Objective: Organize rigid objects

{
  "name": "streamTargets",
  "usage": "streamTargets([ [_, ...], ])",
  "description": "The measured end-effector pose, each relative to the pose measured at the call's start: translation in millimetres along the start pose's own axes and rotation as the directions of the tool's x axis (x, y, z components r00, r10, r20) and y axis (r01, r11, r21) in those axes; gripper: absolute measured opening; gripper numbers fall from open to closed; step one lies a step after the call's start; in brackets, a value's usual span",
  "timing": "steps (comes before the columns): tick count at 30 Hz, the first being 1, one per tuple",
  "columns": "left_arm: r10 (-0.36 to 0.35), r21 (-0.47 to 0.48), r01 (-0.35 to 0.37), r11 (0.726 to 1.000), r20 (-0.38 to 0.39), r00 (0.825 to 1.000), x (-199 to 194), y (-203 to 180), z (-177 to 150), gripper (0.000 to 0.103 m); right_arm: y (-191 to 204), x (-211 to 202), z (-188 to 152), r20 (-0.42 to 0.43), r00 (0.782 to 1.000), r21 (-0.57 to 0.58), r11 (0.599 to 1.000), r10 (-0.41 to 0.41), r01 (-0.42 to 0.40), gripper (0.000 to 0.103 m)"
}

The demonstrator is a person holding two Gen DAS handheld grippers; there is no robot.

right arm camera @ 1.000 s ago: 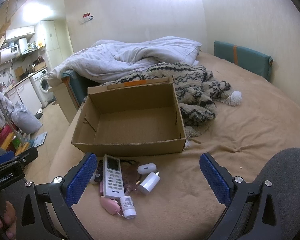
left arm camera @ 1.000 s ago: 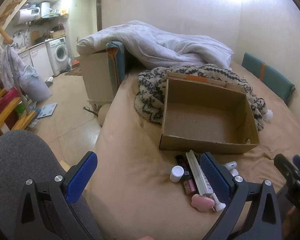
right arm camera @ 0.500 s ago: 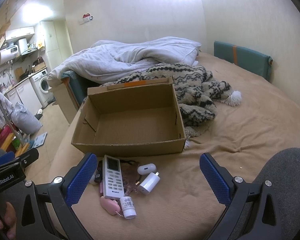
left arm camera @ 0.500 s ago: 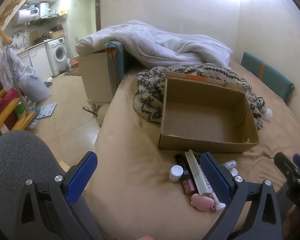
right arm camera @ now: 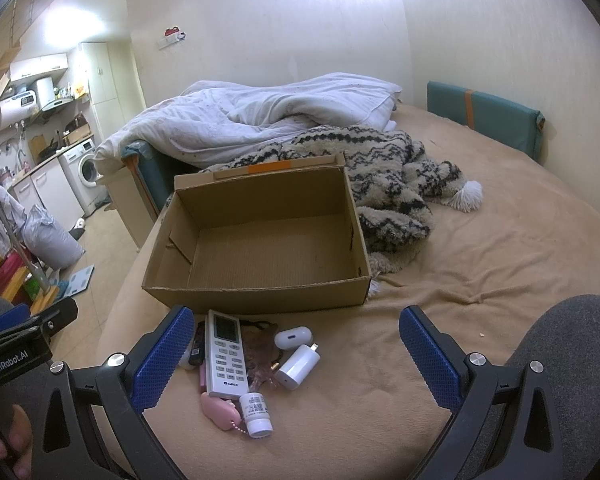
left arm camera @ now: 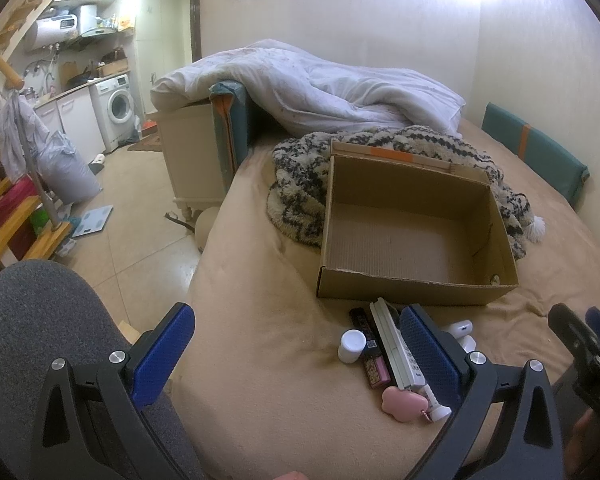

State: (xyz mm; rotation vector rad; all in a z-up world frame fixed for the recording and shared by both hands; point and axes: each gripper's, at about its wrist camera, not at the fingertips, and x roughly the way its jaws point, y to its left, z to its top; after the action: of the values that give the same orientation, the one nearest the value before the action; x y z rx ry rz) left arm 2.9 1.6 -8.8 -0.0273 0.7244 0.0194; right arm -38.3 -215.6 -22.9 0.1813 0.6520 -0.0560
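Both claws were spread wide and held nothing: left gripper (left arm camera: 296, 356) hovered over the bed edge, right gripper (right arm camera: 296, 356) over the tan bedsheet (right arm camera: 500, 240).

One open brown cardboard box (right arm camera: 260, 248) sat on the sheet with nothing visible inside, its back edge against one black-and-cream knitted blanket (right arm camera: 388, 184). One white duvet (right arm camera: 260, 116) was heaped behind that.

The clutter lay in one cluster just in front of the box's near wall, items touching or overlapping. Count:
- 1 white air-conditioner remote (right arm camera: 225, 354), face up, long axis pointing at the box
- 1 white earbud case (right arm camera: 294, 337), right of the remote
- 1 white plug charger (right arm camera: 298, 366), just below the earbud case
- 1 small white labelled bottle (right arm camera: 255, 409), on its side at the near end of the remote
- 1 pink cloud-shaped keychain piece (right arm camera: 218, 410), touching that bottle
- 1 dark slim tube (right arm camera: 198, 346), left of the remote
- 1 small white capped jar (left arm camera: 351, 346), left end of the cluster in the left wrist view
- something translucent pink-brown between remote and charger; couldn't tell what.

The right gripper's left pad overlapped the tube in view; contact couldn't be judged.
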Motion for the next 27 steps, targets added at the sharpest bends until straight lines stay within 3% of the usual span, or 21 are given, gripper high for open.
streamTargets([
  [23, -0.002, -0.002, 0.002, 1.0, -0.003, 1.0, 1.4, 0.0, -1.7, 0.102, 0.0, 0.8, -0.1, -0.001, 1.0, 0.001, 1.0, 0.001, -0.001, 0.103],
  [27, -0.021, -0.025, 0.02, 0.999, -0.059, 0.998, 9.9, 5.0, 2.2, 0.102, -4.6, -2.5, -0.3, -0.006, 1.0, 0.004, 1.0, 0.014, -0.014, 0.103],
])
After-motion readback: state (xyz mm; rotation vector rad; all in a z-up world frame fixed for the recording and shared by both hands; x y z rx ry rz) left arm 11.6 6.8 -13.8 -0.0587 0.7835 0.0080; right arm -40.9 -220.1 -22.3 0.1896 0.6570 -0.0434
